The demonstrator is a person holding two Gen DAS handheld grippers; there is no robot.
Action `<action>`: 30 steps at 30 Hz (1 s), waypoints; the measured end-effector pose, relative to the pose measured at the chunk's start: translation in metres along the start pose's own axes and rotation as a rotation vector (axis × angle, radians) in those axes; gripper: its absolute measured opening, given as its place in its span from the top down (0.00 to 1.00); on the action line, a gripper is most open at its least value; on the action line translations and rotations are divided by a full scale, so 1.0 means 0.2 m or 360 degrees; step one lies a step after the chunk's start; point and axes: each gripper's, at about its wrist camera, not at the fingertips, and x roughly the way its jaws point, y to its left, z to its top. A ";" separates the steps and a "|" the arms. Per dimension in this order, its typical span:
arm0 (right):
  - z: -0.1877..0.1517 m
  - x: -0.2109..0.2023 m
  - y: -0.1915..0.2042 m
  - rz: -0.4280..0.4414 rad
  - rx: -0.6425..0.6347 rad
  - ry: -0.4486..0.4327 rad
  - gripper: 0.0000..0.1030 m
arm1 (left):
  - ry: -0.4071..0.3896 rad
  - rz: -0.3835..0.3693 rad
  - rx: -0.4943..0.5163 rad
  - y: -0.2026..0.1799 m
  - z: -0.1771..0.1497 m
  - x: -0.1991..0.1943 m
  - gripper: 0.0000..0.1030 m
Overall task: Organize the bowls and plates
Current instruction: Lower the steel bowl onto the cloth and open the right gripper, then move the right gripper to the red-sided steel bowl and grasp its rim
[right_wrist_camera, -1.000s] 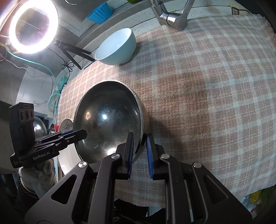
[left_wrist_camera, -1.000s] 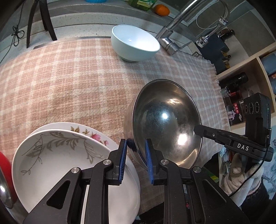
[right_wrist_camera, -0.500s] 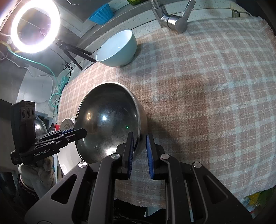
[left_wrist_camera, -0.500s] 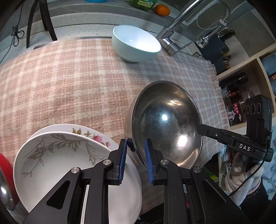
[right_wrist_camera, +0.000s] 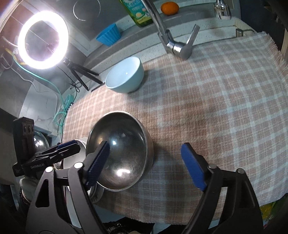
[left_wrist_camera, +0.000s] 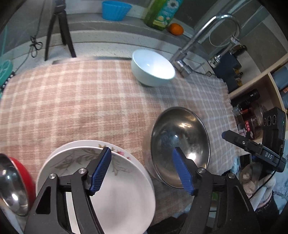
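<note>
A steel bowl (left_wrist_camera: 180,142) rests on the plaid cloth near its front edge; it also shows in the right wrist view (right_wrist_camera: 118,153). My left gripper (left_wrist_camera: 142,169) is open and empty, hovering between the bowl and a stack of white floral plates (left_wrist_camera: 100,178). My right gripper (right_wrist_camera: 149,163) is open and empty, its left finger over the bowl's rim. A light blue bowl (left_wrist_camera: 153,70) stands at the back of the cloth, also seen in the right wrist view (right_wrist_camera: 126,75).
A tap (left_wrist_camera: 196,43) rises behind the blue bowl. A red bowl with a steel one inside (left_wrist_camera: 12,181) sits at the far left. A blue cup (left_wrist_camera: 115,9), green bottle (left_wrist_camera: 160,12) and orange (left_wrist_camera: 176,28) line the back ledge. Shelves (left_wrist_camera: 255,100) stand right.
Both grippers have opened and let go of the steel bowl's rim. The bowl now rests on the cloth, and both grippers have drawn back from it.
</note>
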 end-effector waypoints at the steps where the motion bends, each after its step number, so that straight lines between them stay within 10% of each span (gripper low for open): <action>1: 0.01 -0.01 0.01 0.0003 0.0002 -0.0018 0.13 | -0.0017 0.0004 -0.0012 0.01 0.00 -0.02 0.32; 30: 0.09 0.07 0.71 0.0228 -0.0374 -0.0042 0.11 | -0.0511 0.0233 -0.0560 0.67 -0.32 -0.68 0.32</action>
